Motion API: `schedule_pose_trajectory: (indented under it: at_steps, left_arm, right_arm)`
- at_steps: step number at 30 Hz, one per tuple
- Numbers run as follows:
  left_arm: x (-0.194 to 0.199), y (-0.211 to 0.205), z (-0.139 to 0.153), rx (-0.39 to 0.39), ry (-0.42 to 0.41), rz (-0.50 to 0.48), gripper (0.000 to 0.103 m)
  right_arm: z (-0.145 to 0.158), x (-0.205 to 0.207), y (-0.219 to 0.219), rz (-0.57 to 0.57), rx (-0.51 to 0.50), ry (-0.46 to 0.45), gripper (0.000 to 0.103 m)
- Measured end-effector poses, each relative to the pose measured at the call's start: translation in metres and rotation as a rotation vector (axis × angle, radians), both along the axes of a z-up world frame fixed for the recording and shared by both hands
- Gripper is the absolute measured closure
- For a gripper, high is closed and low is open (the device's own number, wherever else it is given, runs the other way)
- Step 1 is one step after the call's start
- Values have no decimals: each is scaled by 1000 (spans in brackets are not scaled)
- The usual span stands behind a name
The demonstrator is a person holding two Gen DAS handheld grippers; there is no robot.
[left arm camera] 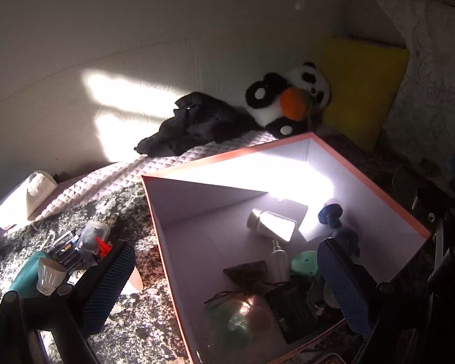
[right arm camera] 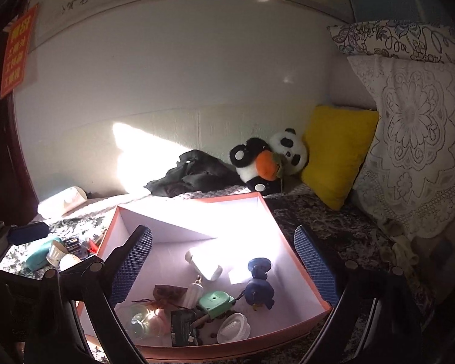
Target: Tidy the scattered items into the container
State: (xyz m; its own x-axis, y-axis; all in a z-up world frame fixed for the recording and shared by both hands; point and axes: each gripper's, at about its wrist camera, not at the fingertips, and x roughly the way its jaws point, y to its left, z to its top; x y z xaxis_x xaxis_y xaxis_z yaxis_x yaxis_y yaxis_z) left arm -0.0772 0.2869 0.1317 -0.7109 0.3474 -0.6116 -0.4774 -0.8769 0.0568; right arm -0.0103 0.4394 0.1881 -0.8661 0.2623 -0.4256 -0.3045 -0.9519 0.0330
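An orange-rimmed white box (left arm camera: 227, 154) (right arm camera: 327, 305) sits on a dark patterned bedspread. It holds several items: a white bulb (right arm camera: 204, 265), a blue figure (right arm camera: 259, 291), a green device (right arm camera: 215, 301), a white lid (right arm camera: 233, 327). Left of the box lies a scattered pile: a teal case (left arm camera: 24, 273) (right arm camera: 39, 253), a white ribbed cup (left arm camera: 50, 274) (right arm camera: 56, 253), a clear case with red parts (left arm camera: 94, 236). My left gripper (left arm camera: 227, 279) is open and empty, straddling the box's left wall. My right gripper (right arm camera: 224, 264) is open and empty above the box.
A panda plush (right arm camera: 273, 159), black cloth (right arm camera: 194, 177) and a yellow pillow (right arm camera: 336, 154) lie behind the box by the wall. Lace pillows (right arm camera: 415, 151) stand at the right. A tissue box (left arm camera: 24, 197) sits far left.
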Motion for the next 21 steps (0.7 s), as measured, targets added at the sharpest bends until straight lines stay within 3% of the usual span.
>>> schedule_pose_trajectory:
  at_steps: [10, 21]
  left_arm:
    - [38, -59, 7, 4, 27, 56, 2]
    - [53, -178, 0, -9, 36, 252, 1]
  right_arm:
    - [-3, 41, -35, -31, 32, -30, 3]
    - [-23, 41, -148, 143, 82, -59, 3]
